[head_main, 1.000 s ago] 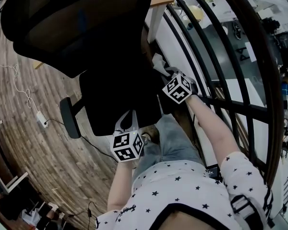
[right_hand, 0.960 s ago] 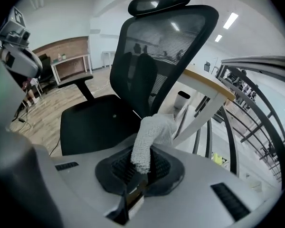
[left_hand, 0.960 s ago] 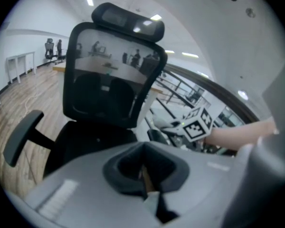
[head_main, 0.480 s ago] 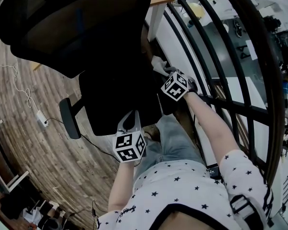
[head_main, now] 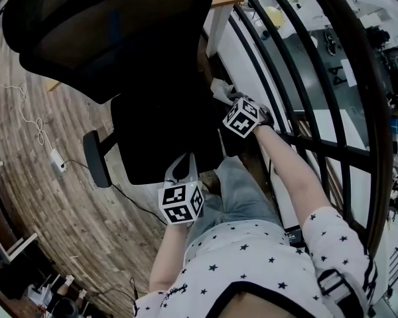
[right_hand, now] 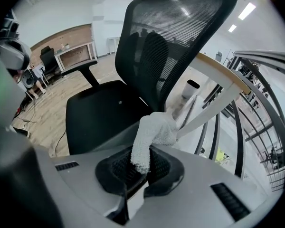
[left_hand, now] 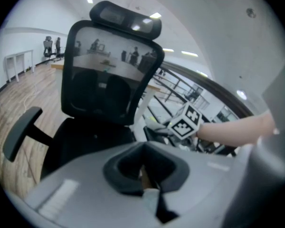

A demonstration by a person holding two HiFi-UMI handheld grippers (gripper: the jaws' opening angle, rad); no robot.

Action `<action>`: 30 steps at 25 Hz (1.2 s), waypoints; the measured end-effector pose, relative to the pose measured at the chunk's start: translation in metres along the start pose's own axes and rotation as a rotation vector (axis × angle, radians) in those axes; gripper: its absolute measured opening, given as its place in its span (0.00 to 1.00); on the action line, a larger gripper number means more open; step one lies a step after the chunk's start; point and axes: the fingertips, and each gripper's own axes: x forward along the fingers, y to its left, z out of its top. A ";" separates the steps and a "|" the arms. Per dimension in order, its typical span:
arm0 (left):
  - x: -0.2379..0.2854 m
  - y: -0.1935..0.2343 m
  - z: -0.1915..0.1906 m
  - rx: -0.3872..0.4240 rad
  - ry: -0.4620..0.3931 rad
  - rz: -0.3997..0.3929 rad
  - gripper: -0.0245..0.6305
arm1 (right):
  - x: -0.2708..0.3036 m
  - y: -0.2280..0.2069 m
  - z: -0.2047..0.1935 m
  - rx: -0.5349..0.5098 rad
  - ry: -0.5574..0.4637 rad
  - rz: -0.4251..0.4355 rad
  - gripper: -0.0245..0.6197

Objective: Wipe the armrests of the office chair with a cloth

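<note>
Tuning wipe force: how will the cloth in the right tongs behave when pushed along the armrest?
Likely floppy: the cloth droops and folds over beyond the right tongs. Probably light, since a small pinch holds it up. Its knobbly weave suggests it will drag and bunch rather than slide.
</note>
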 end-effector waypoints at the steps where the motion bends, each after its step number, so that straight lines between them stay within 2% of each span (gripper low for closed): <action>1: -0.002 -0.001 0.000 0.002 -0.001 -0.001 0.04 | -0.002 0.002 -0.001 0.002 0.001 0.004 0.08; 15: -0.027 -0.011 -0.008 0.027 -0.020 -0.017 0.04 | -0.015 0.044 -0.019 0.009 0.019 0.037 0.08; 30: -0.053 -0.016 -0.027 0.014 -0.046 -0.004 0.04 | -0.030 0.089 -0.048 0.006 0.039 0.059 0.08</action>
